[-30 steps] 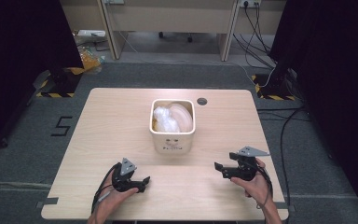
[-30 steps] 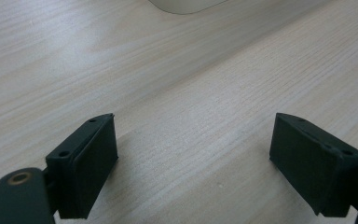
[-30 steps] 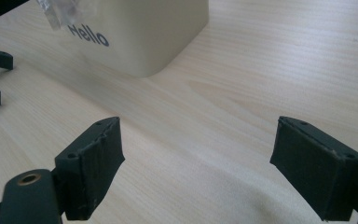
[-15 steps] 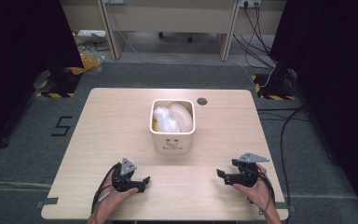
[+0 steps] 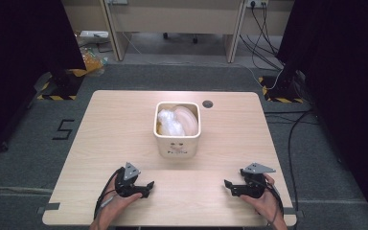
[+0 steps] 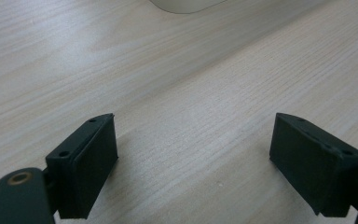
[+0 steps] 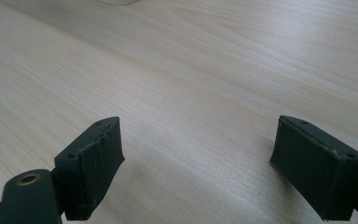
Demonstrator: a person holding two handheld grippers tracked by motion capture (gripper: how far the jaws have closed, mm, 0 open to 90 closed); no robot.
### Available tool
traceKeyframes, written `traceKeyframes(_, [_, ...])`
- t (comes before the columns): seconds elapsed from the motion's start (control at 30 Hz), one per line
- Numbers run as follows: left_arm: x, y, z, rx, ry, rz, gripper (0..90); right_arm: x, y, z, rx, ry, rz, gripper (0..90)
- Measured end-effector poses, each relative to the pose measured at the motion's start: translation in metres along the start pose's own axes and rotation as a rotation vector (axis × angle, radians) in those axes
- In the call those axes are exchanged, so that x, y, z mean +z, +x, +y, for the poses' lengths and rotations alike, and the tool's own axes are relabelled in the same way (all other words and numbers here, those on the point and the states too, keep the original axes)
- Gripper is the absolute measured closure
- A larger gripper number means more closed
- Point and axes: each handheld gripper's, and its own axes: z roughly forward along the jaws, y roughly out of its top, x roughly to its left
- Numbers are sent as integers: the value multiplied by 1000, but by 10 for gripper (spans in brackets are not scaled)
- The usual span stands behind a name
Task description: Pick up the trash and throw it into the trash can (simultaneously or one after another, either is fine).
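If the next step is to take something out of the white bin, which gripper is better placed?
Probably the left gripper: it looks slightly nearer the white bin than the right gripper. Both are open and empty.

Left tongs (image 5: pixel 148 186): I log a black body, a grey three-cornered plate on top, and a black cable looping back beside the bare forearm. Right tongs (image 5: pixel 228 185): I note the same black body, grey plate and thin cable. Jaws: blocky, matte black, two small screw holes each; a brass-ringed pivot hole sits at the lower left.
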Motion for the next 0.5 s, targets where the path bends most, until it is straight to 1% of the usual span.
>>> traceKeyframes(0.13, [0, 0, 0, 0, 0, 0, 140, -1, 2, -1, -23, 8, -10, 156])
traceKeyframes(0.23, [0, 0, 0, 0, 0, 0, 141, -1, 6, -2, -46, 22, -28, 149])
traceKeyframes(0.33, [0, 0, 0, 0, 0, 0, 140, 0, 11, -3, -96, 45, -59, 121])
traceKeyframes(0.37, [0, 0, 0, 1, 0, 0, 140, 1, 13, -3, -103, 53, -59, 98])
traceKeyframes(0.5, [-1, 0, 0, 0, 2, 1, 141, 1, 14, -3, -105, 55, -60, 95])
